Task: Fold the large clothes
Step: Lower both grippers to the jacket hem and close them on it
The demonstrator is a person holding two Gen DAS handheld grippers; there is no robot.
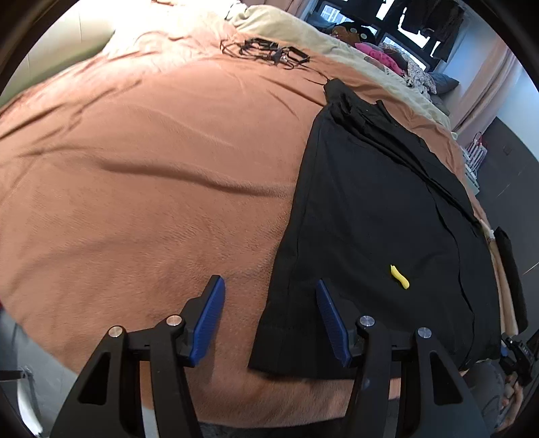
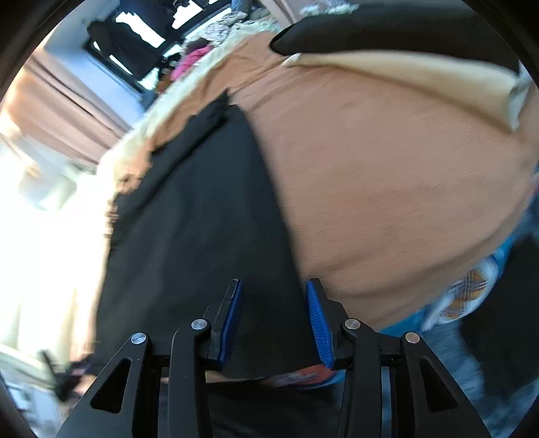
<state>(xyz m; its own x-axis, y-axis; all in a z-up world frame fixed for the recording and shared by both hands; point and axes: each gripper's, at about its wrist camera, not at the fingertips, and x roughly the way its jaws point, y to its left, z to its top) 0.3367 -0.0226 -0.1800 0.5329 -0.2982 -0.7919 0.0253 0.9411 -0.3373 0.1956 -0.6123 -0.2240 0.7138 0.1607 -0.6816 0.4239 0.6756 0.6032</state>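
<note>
A black garment point(image 1: 370, 209) lies flat lengthwise on the brown-orange bed cover point(image 1: 134, 168), with a small yellow mark point(image 1: 400, 277) near its close end. My left gripper point(image 1: 269, 281) stands open just above the garment's near left corner; the cloth's left edge runs between the blue pads point(image 1: 331, 323), which do not press it. In the right wrist view the same black garment point(image 2: 202, 219) fills the left and middle. My right gripper point(image 2: 273, 283) hovers open over its near right edge, with cloth under the gap and no grip on it. This view is blurred.
A tangle of black cables point(image 1: 269, 52) lies at the far side of the bed, beyond it a beige blanket point(image 1: 286, 23) and a pile of pink and patterned clothes point(image 1: 380, 54). A black item point(image 2: 387, 30) over a beige strip point(image 2: 404, 74) sits at the bed's edge.
</note>
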